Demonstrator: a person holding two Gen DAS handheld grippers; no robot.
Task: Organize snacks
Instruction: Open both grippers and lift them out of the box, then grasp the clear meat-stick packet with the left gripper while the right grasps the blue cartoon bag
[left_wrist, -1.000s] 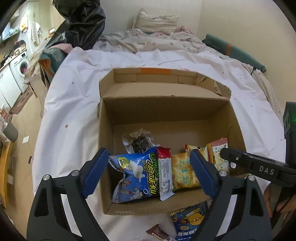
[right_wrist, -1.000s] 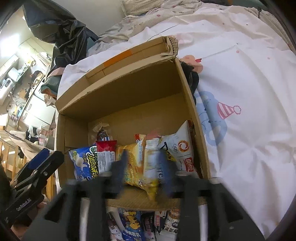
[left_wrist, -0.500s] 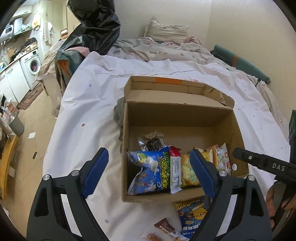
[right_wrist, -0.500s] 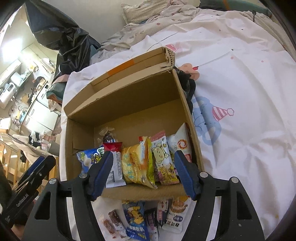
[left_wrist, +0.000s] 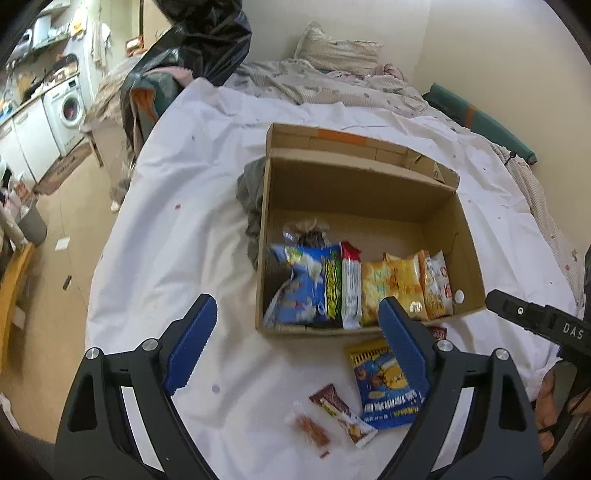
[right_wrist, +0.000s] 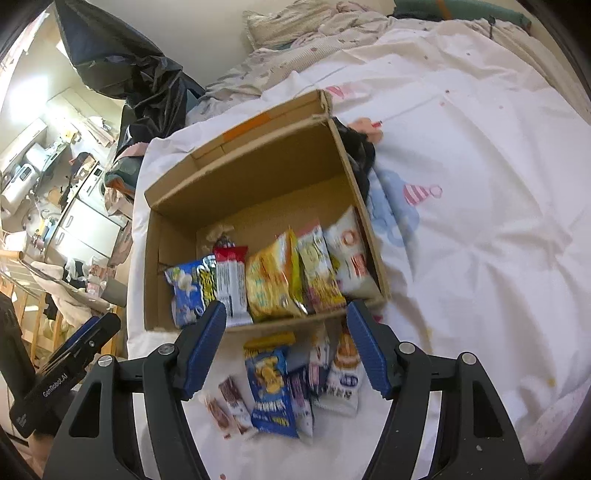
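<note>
An open cardboard box (left_wrist: 463, 236) (right_wrist: 155, 258) sits on a white bedsheet. Several snack packets stand in a row along its near wall: a blue bag (left_wrist: 306, 284) (right_wrist: 186, 284), a red-and-white bar (left_wrist: 351, 284), yellow bags (left_wrist: 395, 280) (right_wrist: 271, 277) and a white packet (right_wrist: 351, 254). Loose snacks lie in front of the box: a blue-and-yellow bag (left_wrist: 384, 384) (right_wrist: 269, 384), a brown bar (left_wrist: 341, 413) and small packets (right_wrist: 341, 376). My left gripper (left_wrist: 297, 339) is open and empty above the sheet near the box's front. My right gripper (right_wrist: 286, 343) is open and empty above the loose snacks.
Dark cloth (left_wrist: 251, 195) (right_wrist: 360, 155) lies against the box's sides. A pillow and rumpled bedding (left_wrist: 332, 70) are at the bed's far end. A black plastic bag (left_wrist: 207, 40) hangs at the left. The floor and a washing machine (left_wrist: 72, 110) lie past the bed's left edge.
Both grippers have pulled back and up from the box, so the box looks smaller and the loose snacks in front of it come into view. The packets in the box have not moved.
</note>
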